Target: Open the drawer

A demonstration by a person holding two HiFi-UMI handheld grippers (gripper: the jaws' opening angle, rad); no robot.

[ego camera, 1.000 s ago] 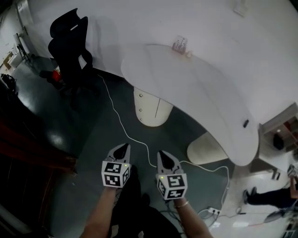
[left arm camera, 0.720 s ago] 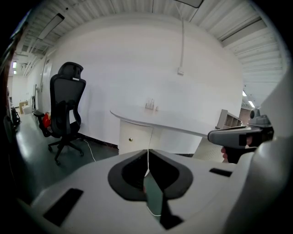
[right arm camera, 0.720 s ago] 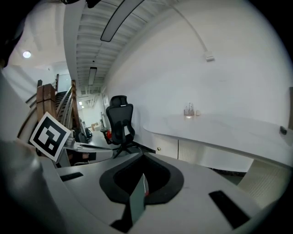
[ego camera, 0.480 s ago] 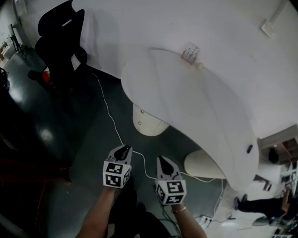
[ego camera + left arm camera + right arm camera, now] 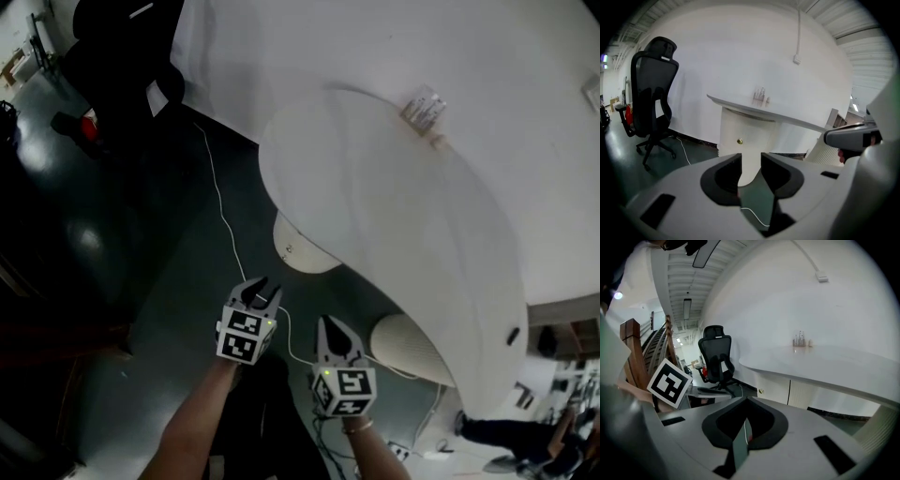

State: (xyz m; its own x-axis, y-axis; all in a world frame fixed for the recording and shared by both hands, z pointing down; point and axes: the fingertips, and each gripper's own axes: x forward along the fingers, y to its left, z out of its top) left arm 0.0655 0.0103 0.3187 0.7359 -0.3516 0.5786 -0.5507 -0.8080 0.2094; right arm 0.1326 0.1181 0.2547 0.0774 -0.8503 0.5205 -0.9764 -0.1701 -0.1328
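- The black chair (image 5: 112, 56) stands left of the bench (image 5: 394, 216), well apart from it.
- The left claw (image 5: 261, 289) hovers in front of the bench, over the dark floor. Its jaws have just been opening and now stand apart. Nothing is between them; only the cabinet (image 5: 740, 136) shows through the gap.
- The drawer (image 5: 305, 248) sits under the bench's left end, in that cream cabinet. It looks shut, and its small brass knob (image 5: 739, 141) faces the claws. Nothing touches it yet.
- The right claw (image 5: 330, 328) hangs in front of the bench too, further right along its edge, jaws together and empty.
- Both claws are nearer the bench than a second ago. With the left one spreading, I judge this is the reach for the knob, and the pull has not begun.
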